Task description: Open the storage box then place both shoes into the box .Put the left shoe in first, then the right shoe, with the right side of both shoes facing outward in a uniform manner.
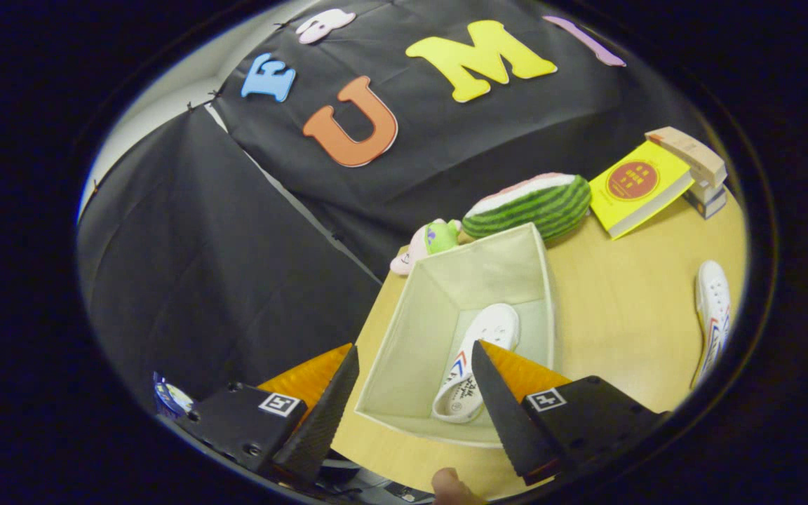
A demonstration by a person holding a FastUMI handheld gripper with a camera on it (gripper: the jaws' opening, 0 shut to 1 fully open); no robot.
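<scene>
With the gripper (414, 393) spread wide and holding nothing above the open storage box (439, 301), the step in hand appears to be fetching the second shoe (712, 315), which lies on the table (621, 308) well apart from the box, near the table's far side edge; approach it along its length, close both fingers across the upper mid-body, and carry it so its side faces the same way as the first. The box, standing beside the table edge, holds one white shoe (477, 361) on its floor along one wall, leaving free floor beside it for the second
</scene>
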